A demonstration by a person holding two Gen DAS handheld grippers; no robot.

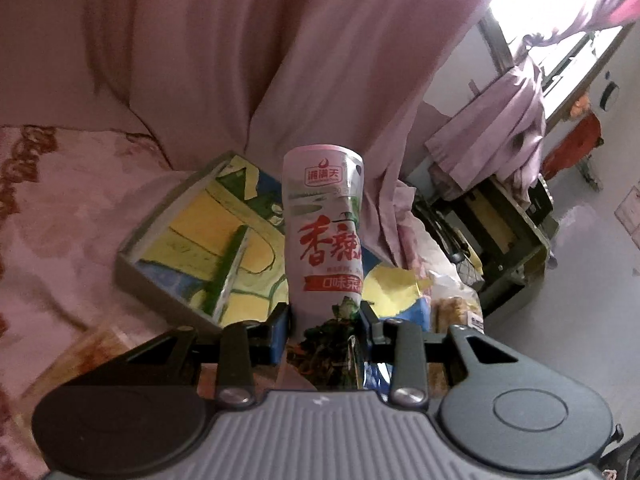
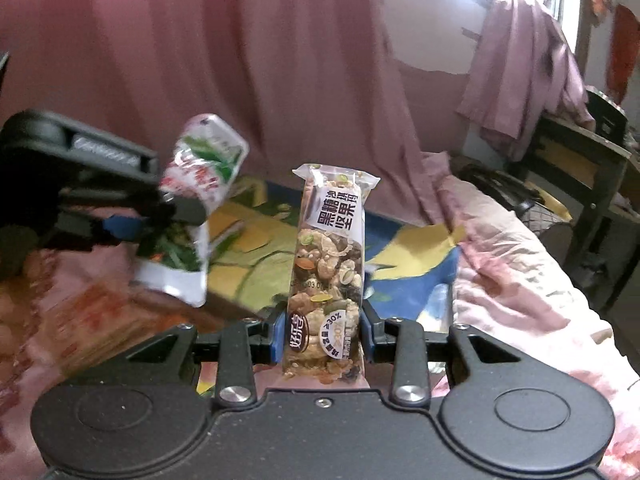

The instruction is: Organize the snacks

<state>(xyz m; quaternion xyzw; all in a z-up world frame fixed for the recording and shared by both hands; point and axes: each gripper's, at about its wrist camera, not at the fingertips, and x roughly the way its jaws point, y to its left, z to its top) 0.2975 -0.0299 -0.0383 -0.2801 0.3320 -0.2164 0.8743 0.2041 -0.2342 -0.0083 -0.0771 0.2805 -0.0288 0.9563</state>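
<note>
Holding a snack in each hand above the bed, both tools look committed at once, and that is where I'd expect trouble. The left gripper (image 1: 324,320) has its fingers closed on the lower end of a white spicy vegetable packet (image 1: 326,224), which stands tall and floppy above the grip; from the right wrist view that same packet (image 2: 192,208) is blurred and tilted, so it seems to be swinging. The right gripper (image 2: 324,332) has its fingers pinched on the bottom of a clear nut bar (image 2: 330,264), most of its length standing free above. Beyond them sits the divided tray (image 1: 160,280), its floor printed yellow and blue, lying on the soft pink bedding (image 1: 60,220), with more packets (image 1: 456,308) beside it to the right. My worry is that either wrapper, gripped so low on slick film, could slip or fold over as it's tipped toward a compartment and land across the divider (image 1: 228,272) or outside the rim. The tray on bedding may also rock if nudged, and the two tools are close enough to knock together.
</note>
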